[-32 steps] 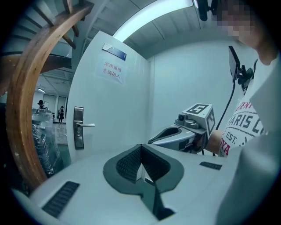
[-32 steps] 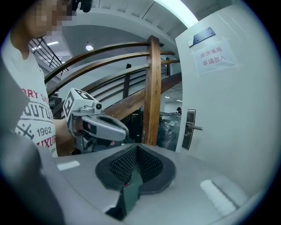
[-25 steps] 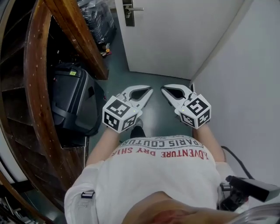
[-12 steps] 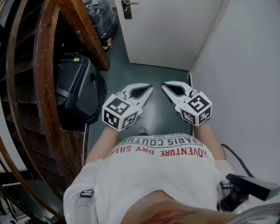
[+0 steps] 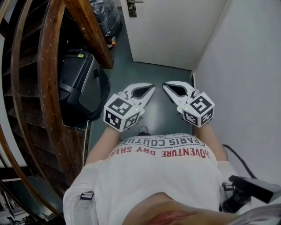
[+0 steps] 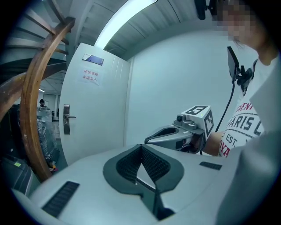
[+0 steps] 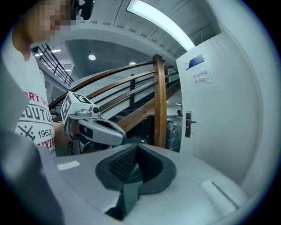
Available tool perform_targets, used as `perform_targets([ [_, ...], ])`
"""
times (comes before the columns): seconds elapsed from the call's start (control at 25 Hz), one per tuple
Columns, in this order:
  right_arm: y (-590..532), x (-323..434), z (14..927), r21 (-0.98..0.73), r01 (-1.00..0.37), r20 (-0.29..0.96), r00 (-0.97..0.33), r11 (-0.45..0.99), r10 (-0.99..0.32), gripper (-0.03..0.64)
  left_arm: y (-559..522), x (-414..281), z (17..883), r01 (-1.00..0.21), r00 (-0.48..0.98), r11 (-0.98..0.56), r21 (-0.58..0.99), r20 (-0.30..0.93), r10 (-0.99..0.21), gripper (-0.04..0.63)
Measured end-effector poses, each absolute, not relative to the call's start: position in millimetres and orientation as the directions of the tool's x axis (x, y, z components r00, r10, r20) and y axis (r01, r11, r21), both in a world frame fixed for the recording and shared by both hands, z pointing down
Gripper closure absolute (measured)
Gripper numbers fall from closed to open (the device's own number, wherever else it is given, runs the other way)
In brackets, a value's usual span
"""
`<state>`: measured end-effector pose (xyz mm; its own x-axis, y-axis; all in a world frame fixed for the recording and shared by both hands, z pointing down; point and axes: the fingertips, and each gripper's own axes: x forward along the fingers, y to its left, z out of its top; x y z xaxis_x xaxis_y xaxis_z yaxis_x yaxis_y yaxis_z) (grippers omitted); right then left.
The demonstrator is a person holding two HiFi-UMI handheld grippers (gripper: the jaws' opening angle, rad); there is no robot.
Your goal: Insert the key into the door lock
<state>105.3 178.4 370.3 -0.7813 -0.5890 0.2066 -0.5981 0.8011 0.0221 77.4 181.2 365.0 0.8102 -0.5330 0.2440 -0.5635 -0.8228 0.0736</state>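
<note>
The white door (image 5: 175,30) stands ahead at the end of a narrow passage, its metal lock plate and handle (image 5: 133,5) at the top edge of the head view. My left gripper (image 5: 151,88) and right gripper (image 5: 166,85) are held side by side in front of the person's chest, tips angled toward each other, both shut. The left gripper view shows its jaws (image 6: 141,147) closed, the door handle (image 6: 66,119) far off at the left and the right gripper (image 6: 151,139) beside it. The right gripper view shows closed jaws (image 7: 137,146) and the handle (image 7: 189,124). No key shows in any view.
A curved wooden stair rail (image 5: 48,66) and a black suitcase (image 5: 81,83) crowd the left side. A white wall (image 5: 246,66) closes the right. Wrapped goods (image 5: 105,17) sit by the door's left edge. Dark green floor (image 5: 131,74) runs between them to the door.
Both grippers have moved forward along the passage with the person. The suitcase and stair rail have slid past, and the door handle sits higher in the head view. The jaws stayed shut.
</note>
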Motion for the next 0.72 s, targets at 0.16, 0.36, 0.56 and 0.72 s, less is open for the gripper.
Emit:
perform_targets([
  [0.16,180,101,368,0.029,-0.595,0.207,-0.782,0.803,-0.588,0.616,183,75,362,-0.564,0.809,-0.822,0.07,0.242,-0.535,0.594],
  [0.36,180,97,364,0.043,-0.59,0.21,-0.783,0.806,-0.585,0.616,182,72,358,-0.571,0.806,-0.818,0.07,0.24,-0.542,0.594],
  [0.56,181,99,362,0.046,-0.593,0.211,-0.781,0.804,-0.588,0.615,183,75,356,-0.566,0.809,-0.821,0.071,0.239,-0.537,0.594],
  [0.72,183,100,360,0.044,-0.595,0.211,-0.78,0.803,-0.589,0.615,186,76,355,-0.563,0.811,-0.823,0.075,0.24,-0.533,0.594],
])
